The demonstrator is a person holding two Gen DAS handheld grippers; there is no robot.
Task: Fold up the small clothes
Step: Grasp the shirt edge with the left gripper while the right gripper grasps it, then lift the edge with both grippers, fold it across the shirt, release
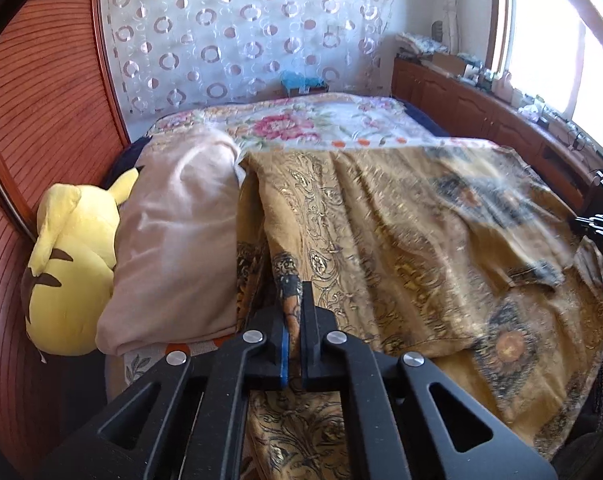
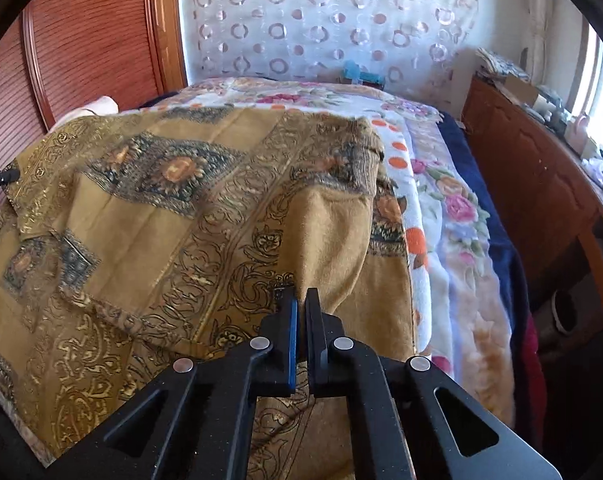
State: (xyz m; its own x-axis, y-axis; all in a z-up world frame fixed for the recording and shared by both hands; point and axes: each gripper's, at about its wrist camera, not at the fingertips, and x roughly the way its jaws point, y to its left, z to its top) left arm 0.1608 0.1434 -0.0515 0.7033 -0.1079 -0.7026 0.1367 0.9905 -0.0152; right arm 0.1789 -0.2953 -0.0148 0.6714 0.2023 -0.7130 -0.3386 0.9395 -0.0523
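Both grippers — left gripper (image 1: 295, 308), right gripper (image 2: 301, 312) — are clenched on the near edge of the gold patterned garment (image 1: 401, 240), which stretches away across the bed (image 1: 301, 120) — equally near each.

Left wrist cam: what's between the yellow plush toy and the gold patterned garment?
A pale pink pillow lies between the yellow plush toy and the gold patterned garment, touching both; left wrist view.

Mustard patterned garment (image 1: 401, 240) spread rumpled on bed (near edge lifted, blurred).
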